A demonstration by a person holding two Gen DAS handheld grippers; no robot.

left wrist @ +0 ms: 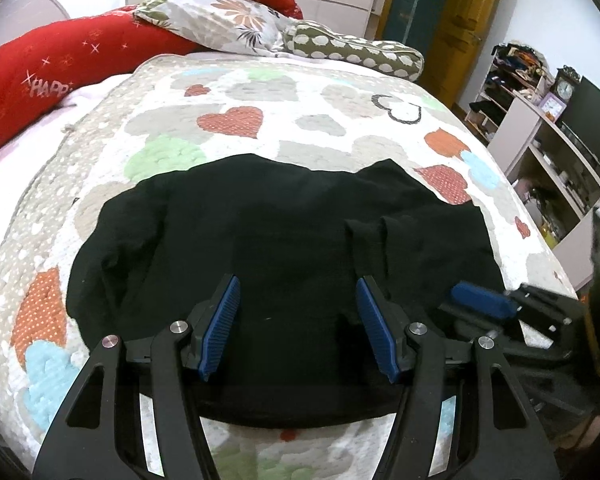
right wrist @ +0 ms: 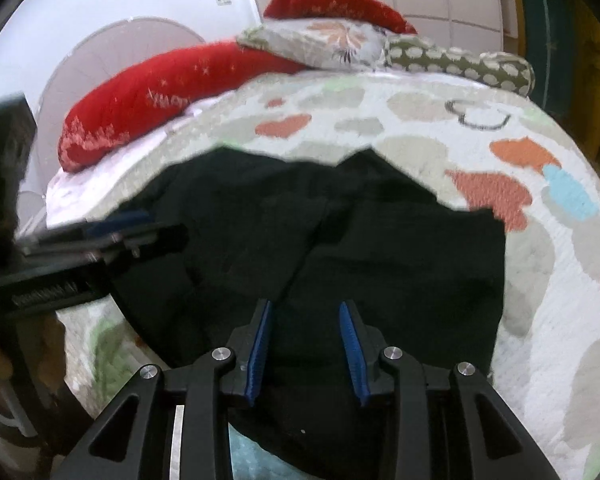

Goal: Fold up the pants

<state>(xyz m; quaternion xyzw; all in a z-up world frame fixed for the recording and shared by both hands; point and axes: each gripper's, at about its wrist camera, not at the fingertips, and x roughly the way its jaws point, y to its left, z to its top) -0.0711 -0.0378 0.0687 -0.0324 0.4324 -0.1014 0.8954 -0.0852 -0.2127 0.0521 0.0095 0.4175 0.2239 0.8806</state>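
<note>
The black pants [left wrist: 284, 256] lie bunched in a broad dark heap on the heart-patterned bedspread [left wrist: 236, 120], toward the near end of the bed. In the left wrist view the left gripper [left wrist: 298, 292] hangs over the near part of the cloth, its blue pads [left wrist: 220, 324] spread wide with nothing between them. At about three o'clock from it, the right gripper [left wrist: 480, 300] comes in from the side, low over the pants' edge. Seen from its own camera, the right gripper [right wrist: 306, 320] also has its fingers parted over the dark fabric, gripping nothing, and the left gripper [right wrist: 116, 224] reaches in at nine o'clock, blurred. At twelve o'clock, at the head of the bed, sit a long red cushion [left wrist: 60, 68], a floral pillow [left wrist: 220, 24] and a spotted green bolster [left wrist: 356, 50]. Shelves [left wrist: 540, 120] stand at two o'clock.
</note>
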